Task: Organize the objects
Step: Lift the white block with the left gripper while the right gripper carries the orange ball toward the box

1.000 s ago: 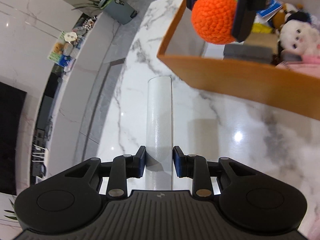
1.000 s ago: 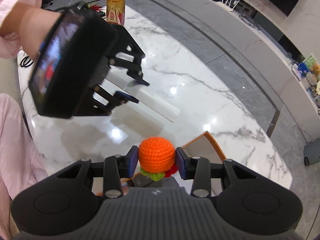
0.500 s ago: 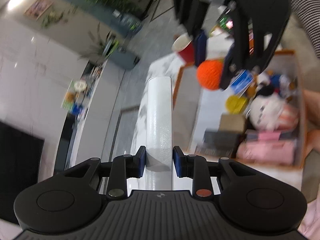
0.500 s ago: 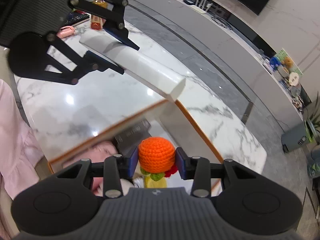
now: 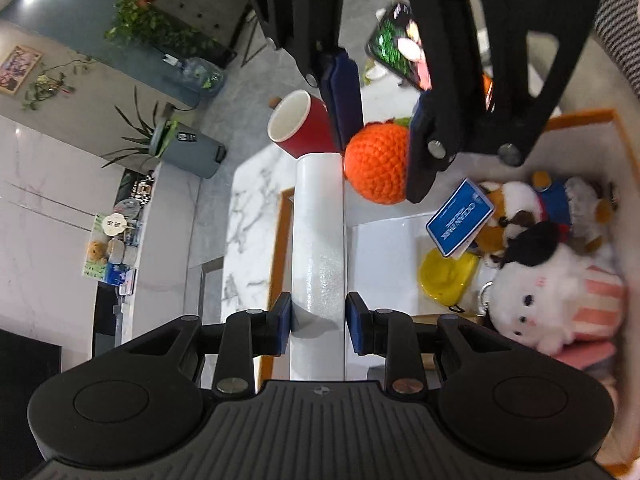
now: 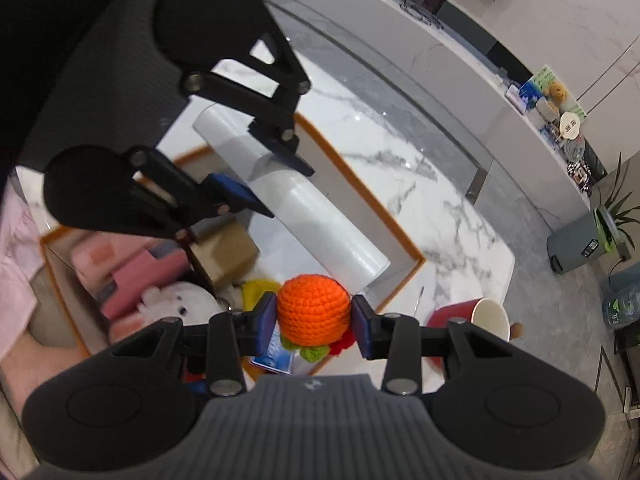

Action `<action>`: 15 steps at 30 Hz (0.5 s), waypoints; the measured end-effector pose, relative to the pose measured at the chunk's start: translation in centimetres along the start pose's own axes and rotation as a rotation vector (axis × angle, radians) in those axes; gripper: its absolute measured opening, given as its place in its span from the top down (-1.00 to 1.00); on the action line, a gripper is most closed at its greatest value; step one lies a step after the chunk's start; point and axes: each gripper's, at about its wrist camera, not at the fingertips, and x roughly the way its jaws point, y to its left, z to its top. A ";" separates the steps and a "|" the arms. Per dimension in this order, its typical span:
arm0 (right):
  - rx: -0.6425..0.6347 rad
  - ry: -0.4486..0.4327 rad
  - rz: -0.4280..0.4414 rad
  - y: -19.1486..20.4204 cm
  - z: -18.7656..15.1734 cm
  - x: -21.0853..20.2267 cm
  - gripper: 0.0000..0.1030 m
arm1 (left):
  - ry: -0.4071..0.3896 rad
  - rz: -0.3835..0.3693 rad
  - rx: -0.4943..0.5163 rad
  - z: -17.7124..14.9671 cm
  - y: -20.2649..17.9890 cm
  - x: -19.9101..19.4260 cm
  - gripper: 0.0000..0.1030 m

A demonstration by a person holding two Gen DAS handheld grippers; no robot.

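Both claws now hang over the open box (image 5: 580, 114); one second ago both were beside it, over bare bench (image 6: 400, 152).

Left claw (image 5: 318, 318): pinches the white roll (image 5: 318, 240) near its rear end. The roll runs straight ahead of the claw, and its far end reaches the orange ball (image 5: 376, 164). Half a second ago the roll's tip was just at the box rim; it now projects across the rim, over the box floor.

Right claw (image 6: 314, 322): pinches the ball, with both pads pressed on its sides. Green and red crochet trim hangs under it. Below and behind this claw lie a white plush (image 6: 180, 300), a pink pack (image 6: 148, 272) and a brown carton (image 6: 224, 252). To its right, outside the box, a red cup (image 6: 468, 320) stands on the bench.

Seen from the left claw, the box contents lie ahead and to the right: a yellow item (image 5: 448, 276), a blue card (image 5: 460, 218), the white plush and a second plush (image 5: 532, 208).

Meaning for the task: the carry phase appears complete for both items. Free floor shows directly ahead of the left claw, beside the roll. The next step is likely lowering and release. The two loads sit very close; contact between roll tip and ball is possible, though the views do not settle it.
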 end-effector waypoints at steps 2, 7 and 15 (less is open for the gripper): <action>0.002 -0.002 0.016 -0.5 -0.2 0.9 0.18 | 0.006 -0.007 -0.001 -0.2 -0.1 1.7 0.35; 0.011 -0.011 0.049 -1.6 0.1 3.1 0.18 | 0.012 -0.005 0.033 -0.9 -0.1 4.4 0.35; 0.027 0.002 0.070 -3.1 0.2 5.3 0.18 | 0.043 -0.048 0.084 -1.6 -0.5 8.2 0.35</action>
